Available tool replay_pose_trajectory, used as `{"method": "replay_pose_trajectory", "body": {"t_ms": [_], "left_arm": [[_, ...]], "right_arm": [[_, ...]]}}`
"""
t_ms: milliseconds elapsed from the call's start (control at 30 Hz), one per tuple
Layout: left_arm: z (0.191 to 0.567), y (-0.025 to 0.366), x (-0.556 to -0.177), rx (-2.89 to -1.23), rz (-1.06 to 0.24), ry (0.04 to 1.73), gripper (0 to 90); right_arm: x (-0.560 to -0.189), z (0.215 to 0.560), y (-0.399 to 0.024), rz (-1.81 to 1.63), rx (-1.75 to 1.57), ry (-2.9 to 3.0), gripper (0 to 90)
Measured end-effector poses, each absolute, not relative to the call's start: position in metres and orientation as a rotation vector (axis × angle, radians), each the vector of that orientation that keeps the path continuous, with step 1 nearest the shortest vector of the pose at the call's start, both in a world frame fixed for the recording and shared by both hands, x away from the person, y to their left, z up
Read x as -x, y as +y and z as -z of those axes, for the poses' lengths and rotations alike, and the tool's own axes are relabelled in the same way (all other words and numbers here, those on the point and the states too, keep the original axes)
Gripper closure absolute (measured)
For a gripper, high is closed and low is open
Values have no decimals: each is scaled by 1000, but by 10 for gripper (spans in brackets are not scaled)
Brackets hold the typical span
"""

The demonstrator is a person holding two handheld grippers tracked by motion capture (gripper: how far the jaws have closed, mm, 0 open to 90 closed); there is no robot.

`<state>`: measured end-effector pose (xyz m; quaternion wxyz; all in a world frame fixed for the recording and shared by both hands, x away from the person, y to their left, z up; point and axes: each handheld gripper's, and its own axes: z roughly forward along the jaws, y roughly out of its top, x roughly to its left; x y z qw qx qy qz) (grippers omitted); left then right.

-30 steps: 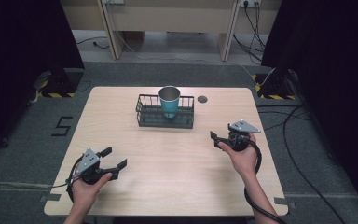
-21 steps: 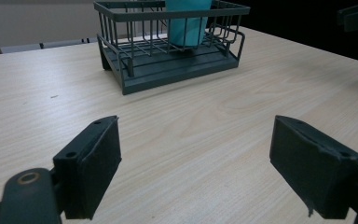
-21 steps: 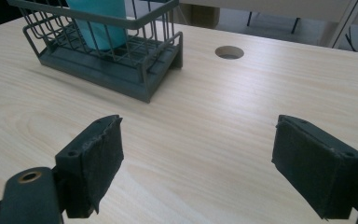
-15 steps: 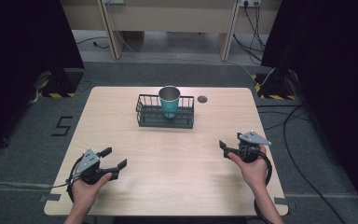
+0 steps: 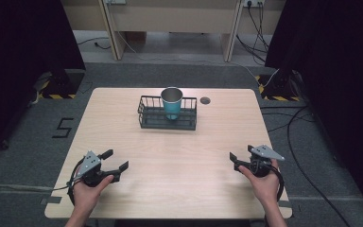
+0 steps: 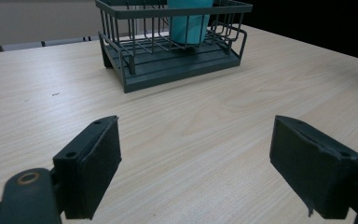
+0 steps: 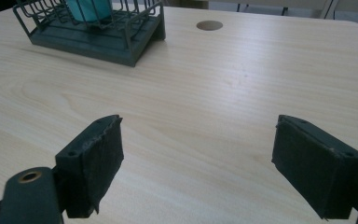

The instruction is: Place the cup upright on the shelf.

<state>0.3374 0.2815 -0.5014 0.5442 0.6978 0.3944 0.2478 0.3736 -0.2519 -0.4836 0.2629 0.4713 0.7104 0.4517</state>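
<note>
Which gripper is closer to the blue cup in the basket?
Left, but only just. The left gripper sits toward the near left of the cup; the right gripper sits toward its near right. Both are open and far away.

R claw [image 7: 198, 170] agape, basket [image 7: 93, 35] far-left

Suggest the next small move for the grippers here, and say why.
Probably rest both on the table near the person. The cup already stands upright inside the wire basket, and the left gripper and right gripper are both open, holding nothing, far from it. Nothing else on the table appears to need handling.
</note>
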Motion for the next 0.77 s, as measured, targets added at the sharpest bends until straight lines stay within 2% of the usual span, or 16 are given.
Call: {"method": "replay_pose_trajectory", "body": {"t_ms": [767], "left_arm": [[501,282,-337,-1654,-590,936,159]], "right_arm": [[-356,500,-263,-1251,-1294,1881,174]]}}
